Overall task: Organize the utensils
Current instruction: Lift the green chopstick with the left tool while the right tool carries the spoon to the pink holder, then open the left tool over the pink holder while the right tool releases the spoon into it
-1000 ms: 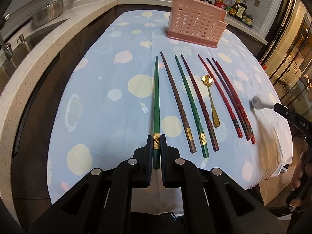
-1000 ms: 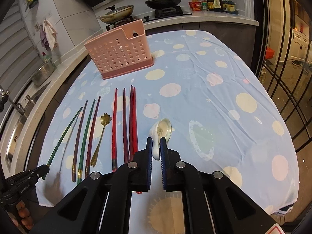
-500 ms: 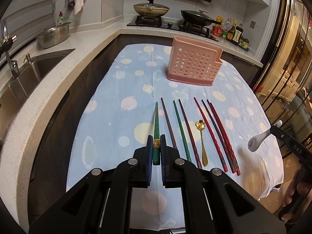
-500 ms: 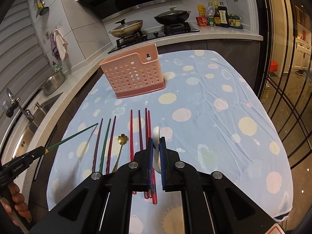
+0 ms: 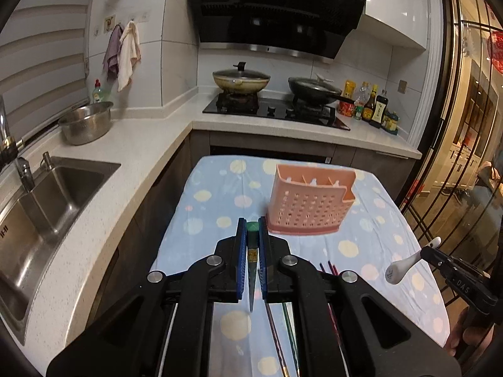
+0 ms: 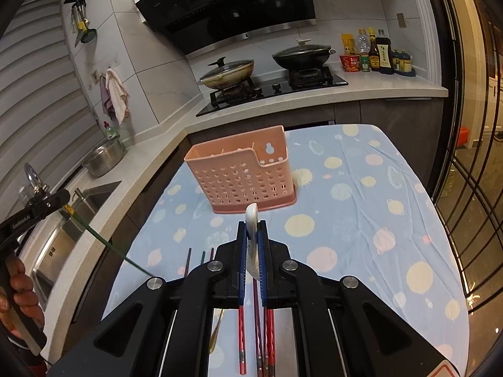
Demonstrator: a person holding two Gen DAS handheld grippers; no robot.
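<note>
**Both grippers loaded, rack ahead**

My left gripper (image 5: 250,235) is closed tight on a green chopstick (image 5: 251,253). I hold it near its thick, gold-banded end, which pokes out just past my fingertips, while the thin tip hangs down toward me, above the cloth (image 5: 217,194). From the right wrist view the same chopstick (image 6: 107,243) slants down and to the right out of the left gripper (image 6: 61,199), clear of the table.

My right gripper (image 6: 251,235) is closed on a white spoon (image 6: 251,235), pinched edge-on between the pads; one end of it rises above my fingertips. In the left wrist view that spoon (image 5: 405,268) juts from the right gripper (image 5: 432,251) with its bowl hanging low and to the left, in the air over the table's right side.

The pink rack (image 5: 309,202) stands upright on the dotted blue cloth, ahead of both grippers and apart from them. Its divided top is open.

More chopsticks lie on the cloth beneath me: red ones (image 6: 241,336) under the right gripper, darker ones (image 5: 276,333) under the left. A gold spoon (image 6: 217,330) lies beside the red ones, mostly hidden.
</note>
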